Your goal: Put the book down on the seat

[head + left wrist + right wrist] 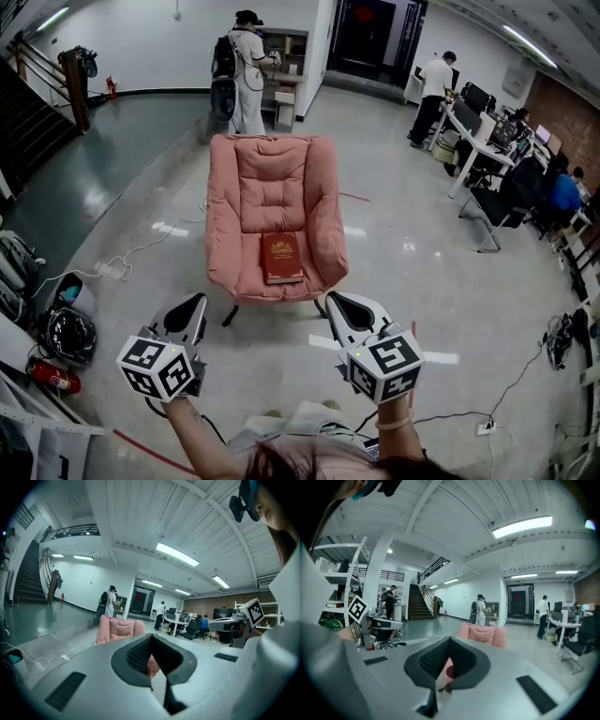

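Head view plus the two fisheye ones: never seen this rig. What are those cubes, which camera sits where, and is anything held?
No robot: a person holds a two-jaw gripper in each hand. The left gripper and right gripper each carry a cube with square markers, part of the tool. The head view is from a camera on the person's head, looking down. The other two are from cameras riding on each gripper, looking along its jaws. Both pairs of jaws are shut, with nothing between them. A red book lies flat on the seat of the pink armchair ahead.
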{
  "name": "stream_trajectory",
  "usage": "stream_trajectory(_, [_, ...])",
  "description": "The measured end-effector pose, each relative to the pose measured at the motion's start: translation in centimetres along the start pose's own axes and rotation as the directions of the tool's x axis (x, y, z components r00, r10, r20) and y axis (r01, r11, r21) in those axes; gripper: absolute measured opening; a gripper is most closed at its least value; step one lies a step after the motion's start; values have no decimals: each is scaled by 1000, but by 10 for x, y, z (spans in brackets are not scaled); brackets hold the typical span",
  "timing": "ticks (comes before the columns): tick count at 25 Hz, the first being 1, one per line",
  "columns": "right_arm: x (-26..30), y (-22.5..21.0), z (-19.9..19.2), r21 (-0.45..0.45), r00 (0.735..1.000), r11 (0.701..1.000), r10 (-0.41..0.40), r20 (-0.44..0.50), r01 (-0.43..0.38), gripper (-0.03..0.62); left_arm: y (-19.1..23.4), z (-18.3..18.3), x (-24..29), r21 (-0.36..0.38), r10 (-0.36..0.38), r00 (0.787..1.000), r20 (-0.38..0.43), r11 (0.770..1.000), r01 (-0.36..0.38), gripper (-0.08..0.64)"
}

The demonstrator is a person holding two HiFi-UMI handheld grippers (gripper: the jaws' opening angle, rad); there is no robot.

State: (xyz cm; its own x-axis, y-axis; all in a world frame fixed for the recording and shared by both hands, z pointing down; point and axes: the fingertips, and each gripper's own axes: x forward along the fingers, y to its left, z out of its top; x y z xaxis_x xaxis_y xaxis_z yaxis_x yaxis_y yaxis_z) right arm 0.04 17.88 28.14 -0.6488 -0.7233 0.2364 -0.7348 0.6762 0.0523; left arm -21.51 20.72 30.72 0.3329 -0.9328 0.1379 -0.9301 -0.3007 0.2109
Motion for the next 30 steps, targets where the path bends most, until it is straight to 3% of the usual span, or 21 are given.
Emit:
stream_trajectory(7, [-5, -5, -10, -3, 1000, 1000, -18, -24, 18, 15, 15, -2, 2, -50, 96, 995, 37, 994, -95, -2])
stream_trajectory(12, [0, 2, -16, -21, 999, 1000, -6, -47, 5, 15, 24, 10, -11, -84, 105, 985, 133, 992, -95, -2])
stream_trajectory(20, [10, 16, -16, -81, 997, 996, 39, -70, -45, 15, 42, 15, -28, -137, 171, 966, 196, 980, -146, 0])
stream_trajectory(27, [32, 30, -11, -98, 994, 992, 78, -73, -85, 15, 44, 14, -29, -51, 170, 975, 147, 985, -164, 0])
stream_trajectory(30, [37, 35, -9, -90, 993, 991, 94, -66, -100, 15, 47, 16, -30, -47, 164, 975, 149, 986, -158, -2])
